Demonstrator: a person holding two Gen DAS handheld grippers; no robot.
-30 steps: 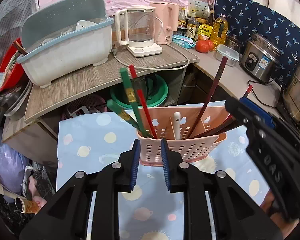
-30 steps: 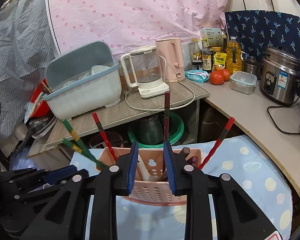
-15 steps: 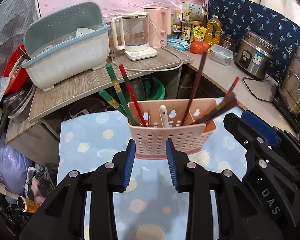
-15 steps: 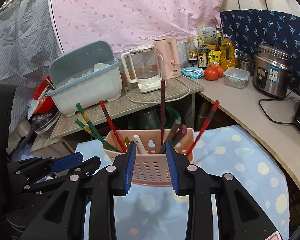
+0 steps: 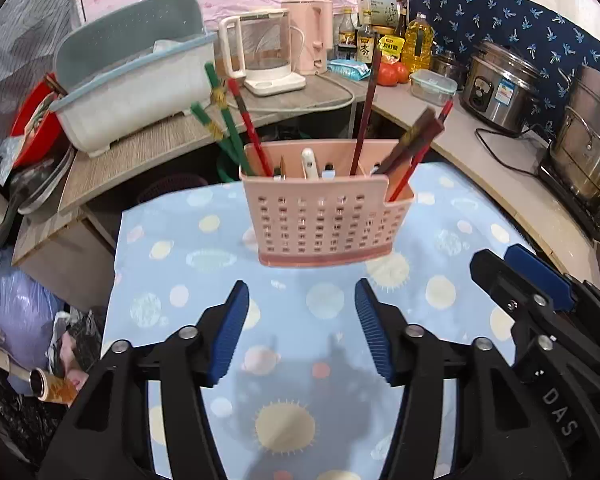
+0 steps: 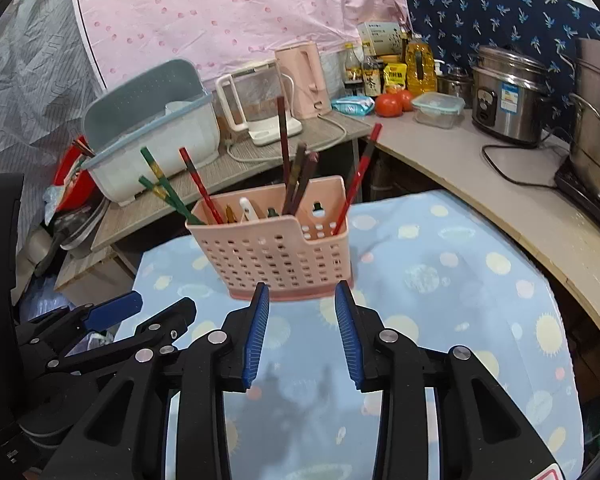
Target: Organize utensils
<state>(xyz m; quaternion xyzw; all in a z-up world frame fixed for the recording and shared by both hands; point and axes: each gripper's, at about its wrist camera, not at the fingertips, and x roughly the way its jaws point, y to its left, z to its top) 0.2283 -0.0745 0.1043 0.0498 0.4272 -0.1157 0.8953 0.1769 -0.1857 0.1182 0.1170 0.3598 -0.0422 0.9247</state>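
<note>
A pink utensil basket stands upright on a blue spotted cloth covering the surface, straight ahead of the left hand-held gripper, whose 2 blue-padded fingers are spread wide with nothing between them. The right hand-held gripper sits just short of the same basket's base, its fingers also parted and empty, though less widely; its body shows at the right edge of the left wrist view.

Inside the basket, 2 green chopsticks and a red chopstick lean toward the left gripper's left side, a dark red chopstick rises near the middle, and several brown and red chopsticks tilt to the right. A white handle pokes up between them.

Beyond the basket, a wooden shelf holds a grey dish rack and a clear kettle. Farther right, a counter carries bottles, tomatoes and a rice cooker.
</note>
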